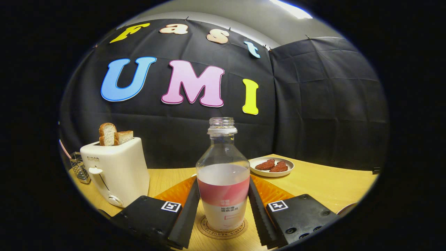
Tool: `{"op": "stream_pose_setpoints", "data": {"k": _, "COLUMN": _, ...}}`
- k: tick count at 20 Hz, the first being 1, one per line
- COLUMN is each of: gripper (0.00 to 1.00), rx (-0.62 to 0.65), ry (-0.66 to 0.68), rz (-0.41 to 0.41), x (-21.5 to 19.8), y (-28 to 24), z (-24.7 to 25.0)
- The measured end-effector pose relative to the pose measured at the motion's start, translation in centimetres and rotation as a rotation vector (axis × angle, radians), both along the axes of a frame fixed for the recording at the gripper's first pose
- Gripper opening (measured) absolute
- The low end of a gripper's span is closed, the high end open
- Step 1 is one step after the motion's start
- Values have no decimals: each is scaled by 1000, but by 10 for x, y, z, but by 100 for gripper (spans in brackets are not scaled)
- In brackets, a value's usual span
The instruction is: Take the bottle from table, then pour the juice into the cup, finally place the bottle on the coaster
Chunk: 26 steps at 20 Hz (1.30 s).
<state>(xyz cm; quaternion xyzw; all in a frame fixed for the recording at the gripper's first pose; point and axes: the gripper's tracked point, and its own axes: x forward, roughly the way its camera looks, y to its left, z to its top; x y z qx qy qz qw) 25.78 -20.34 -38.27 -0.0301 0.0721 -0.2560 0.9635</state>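
Black cloth backs the wooden bench [324,184], where the uncapped bottle [223,174] stands upright on the coaster [205,228], dead centre between the gripper [223,212] fingers, which flank its sides closely, though I cannot tell whether they press it.

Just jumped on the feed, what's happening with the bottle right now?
The hand-held gripper has its fingers either side of the uncapped bottle, which stands upright on the round coaster. Whether they press on it isn't clear. The bottle is roughly half full. A toaster holding bread stands beside it, and a plate sits beyond.
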Motion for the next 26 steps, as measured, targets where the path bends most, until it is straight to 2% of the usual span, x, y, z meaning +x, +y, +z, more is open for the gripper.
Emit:
{"op": "stream_pose_setpoints", "data": {"k": 20, "gripper": 78, "rx": 11, "ry": 40, "rz": 9, "x": -1, "y": 1, "z": -14}}
{"op": "stream_pose_setpoints", "data": {"k": 23, "gripper": 96, "rx": 13, "ry": 37, "rz": 12, "x": -4, "y": 3, "z": -9}}
{"op": "stream_pose_setpoints", "data": {"k": 26, "gripper": 96, "rx": 19, "ry": 40, "rz": 9, "x": -8, "y": 3, "z": -6}}
